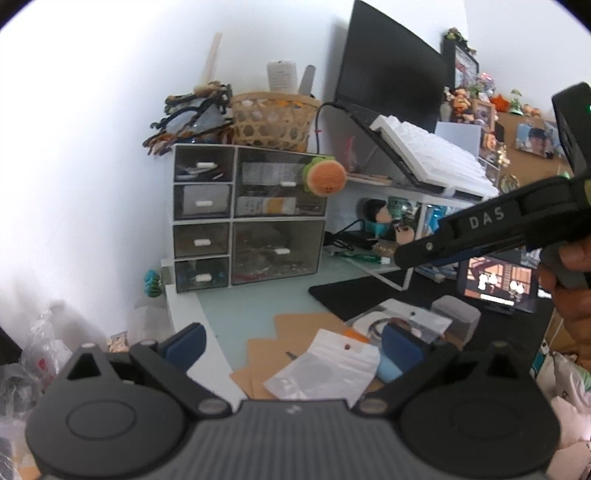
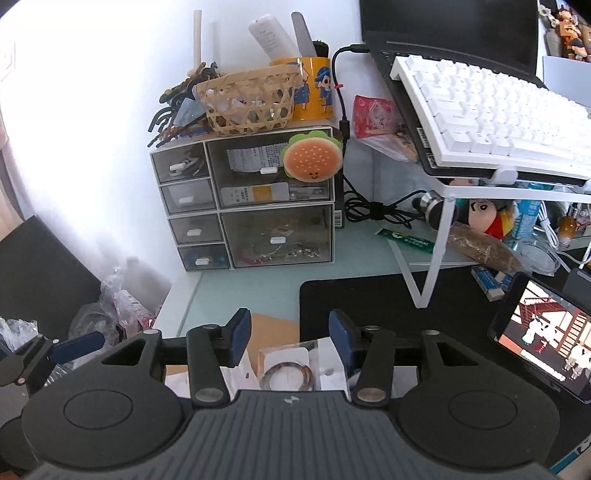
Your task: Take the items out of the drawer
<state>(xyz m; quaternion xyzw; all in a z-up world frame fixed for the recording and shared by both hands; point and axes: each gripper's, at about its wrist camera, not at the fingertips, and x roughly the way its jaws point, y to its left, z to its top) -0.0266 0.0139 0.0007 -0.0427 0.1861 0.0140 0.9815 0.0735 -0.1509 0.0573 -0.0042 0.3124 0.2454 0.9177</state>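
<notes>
Now my right tool (image 2: 288, 338) hangs spread over a bagged ring (image 2: 290, 373) on the tabletop (image 2: 236, 291); my left tool (image 1: 291, 345) gapes empty. Drawers (image 2: 255, 199) sit closed beyond.

you're facing a plain white wall (image 2: 92, 92), washed bright with light on its left side. in front of you a pale glass-topped desk (image 2: 258, 291) runs into the corner, with a black mat (image 2: 369, 299) across its near right part. a white wire stand (image 2: 439, 236) rises above the desk, carrying a dark laptop (image 2: 443, 26). a cork board (image 1: 532, 162) hangs at far right.
</notes>
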